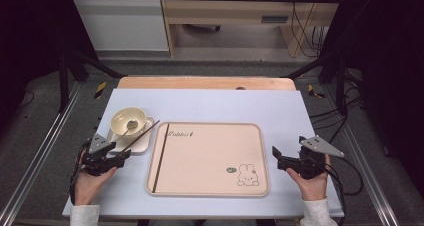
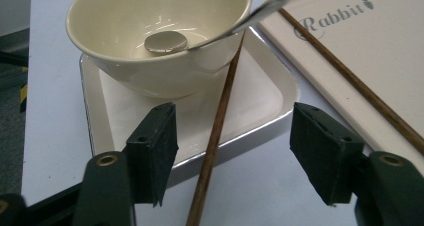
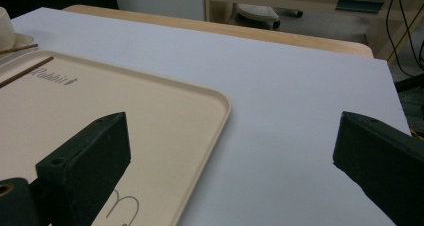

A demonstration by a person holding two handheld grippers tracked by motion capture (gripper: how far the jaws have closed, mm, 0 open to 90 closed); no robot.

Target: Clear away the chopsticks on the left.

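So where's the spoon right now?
The spoon lies in the cream bowl on the white plate, at the table's left, just ahead of the left hand-held gripper.

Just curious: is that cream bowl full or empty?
Empty of food: the bowl holds just a metal spoon, its glossy inside bare.

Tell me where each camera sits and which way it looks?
High view: above the person's side, facing forward and down on the beige rabbit tray; both hands, left gripper and right gripper show.
Left gripper view: on the left gripper, over its open jaws at the cream round bowl, metal spoon, white square plate, brown wooden chopstick.
Right gripper view: on the right gripper, across the tray's corner and pale blue mat.
All three share the tray.
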